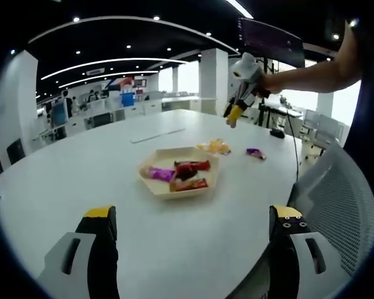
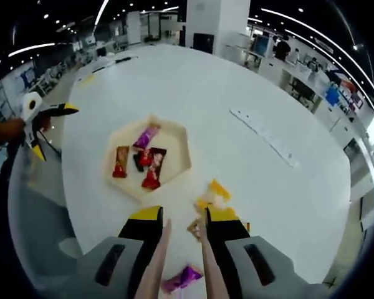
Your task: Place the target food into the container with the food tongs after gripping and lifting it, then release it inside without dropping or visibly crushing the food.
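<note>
Right claw (image 2: 184,227) grips tongs (image 2: 186,261), tips blurred over yellow snack (image 2: 213,194); left claw (image 1: 196,227) wide open, empty.

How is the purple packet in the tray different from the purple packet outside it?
The purple packet in the tray lies inside the hexagonal tray, beside red packets. The purple packet outside lies alone on the white table. Both are purple wrapped snacks, lying flat.

No lettering could be read anywhere, not even on the snack wrappers (image 2: 142,161) lying beyond the fingers.
</note>
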